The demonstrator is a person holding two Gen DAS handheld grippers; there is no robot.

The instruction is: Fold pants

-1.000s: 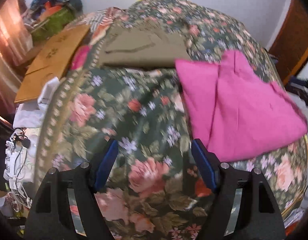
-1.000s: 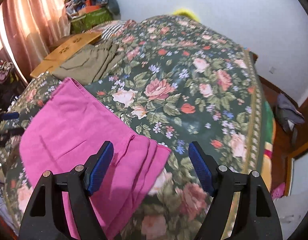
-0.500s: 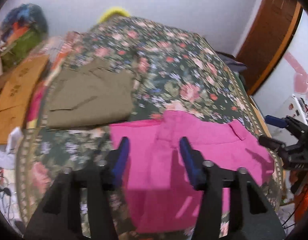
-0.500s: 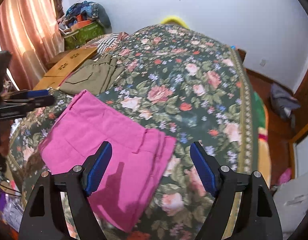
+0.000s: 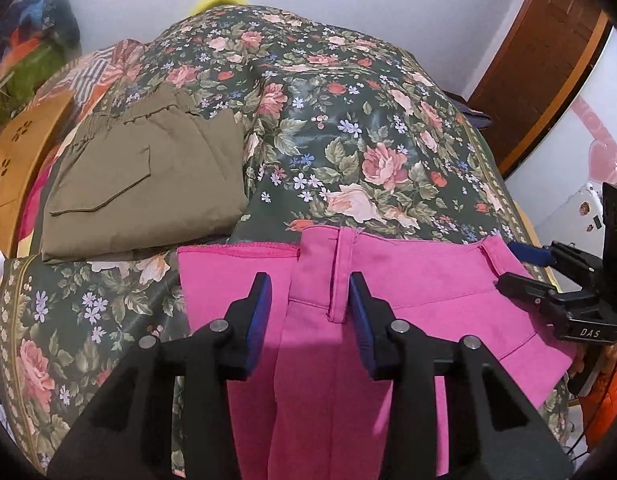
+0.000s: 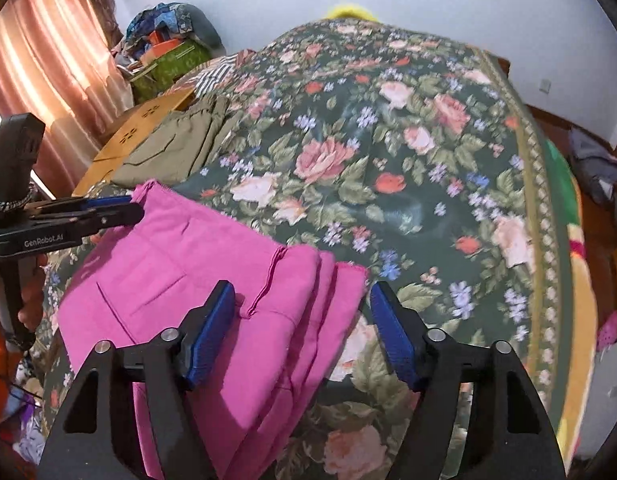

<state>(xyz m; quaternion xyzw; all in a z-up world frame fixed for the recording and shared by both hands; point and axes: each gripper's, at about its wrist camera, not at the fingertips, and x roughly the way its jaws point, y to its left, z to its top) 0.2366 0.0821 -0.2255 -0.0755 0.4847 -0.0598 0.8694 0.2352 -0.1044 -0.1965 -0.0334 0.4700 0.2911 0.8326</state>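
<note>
Since the pink pants [image 5: 408, 292] are already lying in a folded stack at the near edge of the flowery bedspread [image 5: 348, 128], with the waistband and a belt loop facing up, I'd guess what's left is one more fold or just squaring the stack up.

The left gripper [image 5: 310, 320] hangs over the waistband with its jaws apart on either side of the belt loop, holding nothing. The right gripper [image 6: 304, 334] has its jaws spread too, empty, hovering over the layered hem end, where you can see several edges fanned out a bit. In the left camera it looks narrower from the side, but its own view shows a clear gap.

If it were me:
- drop both claws onto the cloth at the same time, one at each end, so the stack doesn't twist
- pinch all the layers at the hem end, not just the top one, or the lower ones will slide out
- lift low and carry the edge over in one go, then let go flat
- stay clear of the olive pants [image 5: 144, 184], folded just beyond the pink ones and nearly touching their far corner

Main risk imo is the stack slipping off the near edge of the bed
</note>
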